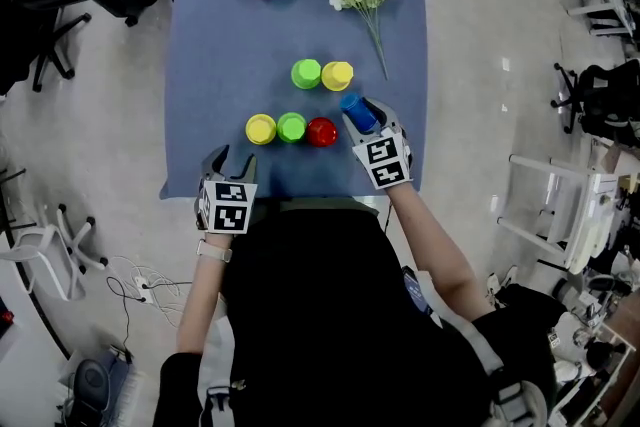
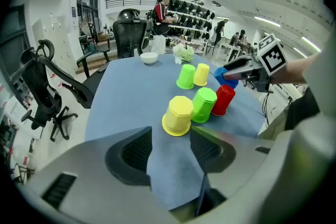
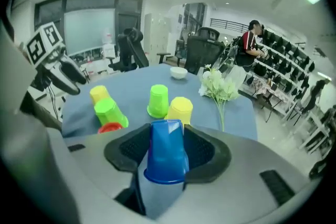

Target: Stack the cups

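The right gripper's (image 3: pixel 168 145) jaws pinched the blue cup (image 1: pixel 357 111) by its sides, close to the table's (image 1: pixel 210 35) near right edge and just beside the red cup (image 1: pixel 321 131). The left gripper's (image 2: pixel 170 152) jaws stood spread and empty at the table's near edge.

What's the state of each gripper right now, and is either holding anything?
Left gripper: open, nothing between its jaws.
Right gripper: closed on the blue cup.
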Available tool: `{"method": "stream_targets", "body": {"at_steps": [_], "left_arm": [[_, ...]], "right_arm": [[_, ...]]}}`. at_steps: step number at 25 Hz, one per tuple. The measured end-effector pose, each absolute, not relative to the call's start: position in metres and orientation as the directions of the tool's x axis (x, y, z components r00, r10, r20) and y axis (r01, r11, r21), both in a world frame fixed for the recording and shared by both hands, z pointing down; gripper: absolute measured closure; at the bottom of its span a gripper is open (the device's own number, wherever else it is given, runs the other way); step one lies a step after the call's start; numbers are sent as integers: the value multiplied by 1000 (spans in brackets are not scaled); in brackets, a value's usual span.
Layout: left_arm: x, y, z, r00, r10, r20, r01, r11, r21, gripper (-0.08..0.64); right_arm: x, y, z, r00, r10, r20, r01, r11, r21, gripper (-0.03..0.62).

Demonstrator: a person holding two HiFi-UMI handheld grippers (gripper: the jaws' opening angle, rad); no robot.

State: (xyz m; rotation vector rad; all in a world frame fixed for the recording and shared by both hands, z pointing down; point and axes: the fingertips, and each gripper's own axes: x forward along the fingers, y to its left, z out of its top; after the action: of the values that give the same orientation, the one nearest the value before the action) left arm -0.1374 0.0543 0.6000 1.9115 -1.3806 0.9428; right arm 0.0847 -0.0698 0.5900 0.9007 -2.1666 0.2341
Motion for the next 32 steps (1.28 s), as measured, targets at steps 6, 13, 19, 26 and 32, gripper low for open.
{"method": "stream_targets", "body": {"at_steps": [6, 13, 19, 26, 32], "left_arm": [[-137, 49, 594, 236, -540, 808, -945, -323, 60, 327], [-139, 45, 593, 268, -543, 796, -931, -359, 68, 327], [-148, 49, 592, 275, -544, 793, -929, -364, 72, 327], [-162, 53, 593, 275, -539, 796, -928, -364, 74, 327], [-166, 54, 593, 281, -533, 798, -924, -376, 74, 327]], "right_arm": [[62, -61, 537, -601, -568, 562, -711, 701, -52, 385], [33, -48, 506, -688, -578, 439, -697, 695, -176, 385], [6, -35, 503, -722, -559, 408, -666, 722, -190, 385], [-13, -34, 517, -716, -563, 412, -668, 724, -172, 385], [-7, -31, 520, -699, -584, 413, -689, 706, -167, 383]]}}
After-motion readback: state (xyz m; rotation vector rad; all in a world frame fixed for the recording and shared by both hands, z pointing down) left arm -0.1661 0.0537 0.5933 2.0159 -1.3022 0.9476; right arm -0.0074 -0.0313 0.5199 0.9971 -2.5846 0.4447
